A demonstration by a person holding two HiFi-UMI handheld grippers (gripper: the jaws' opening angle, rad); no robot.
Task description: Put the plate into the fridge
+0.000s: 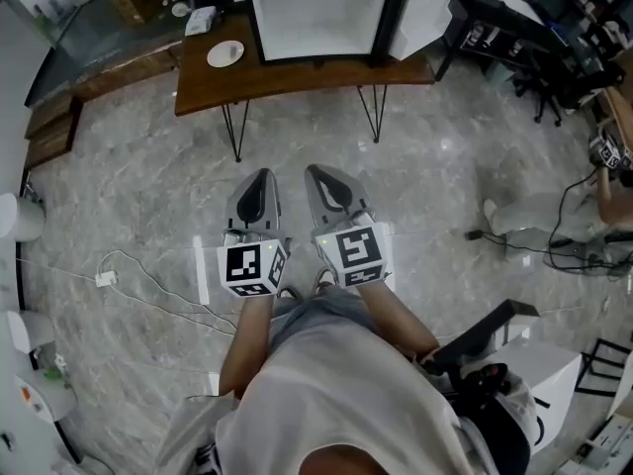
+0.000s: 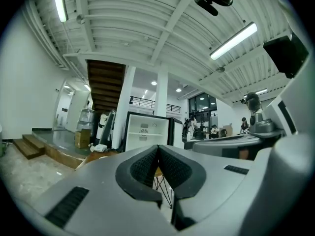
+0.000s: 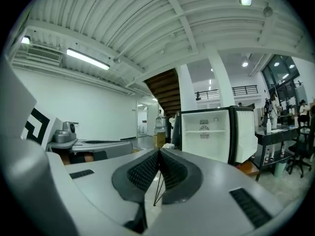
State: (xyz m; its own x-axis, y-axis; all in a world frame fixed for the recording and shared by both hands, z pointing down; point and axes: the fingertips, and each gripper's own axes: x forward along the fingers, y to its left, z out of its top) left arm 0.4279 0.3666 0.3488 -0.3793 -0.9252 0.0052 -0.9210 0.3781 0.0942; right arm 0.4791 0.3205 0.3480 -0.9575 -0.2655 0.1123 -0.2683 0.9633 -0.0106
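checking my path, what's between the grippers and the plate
In the head view, only bare floor separates the left gripper and right gripper from the wooden table holding the plate.

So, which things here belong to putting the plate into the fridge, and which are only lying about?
For the job: plate, open fridge, left gripper and right gripper, both shut and empty.
Just lying about: floor cable, cardboard box, white packet near the plate.
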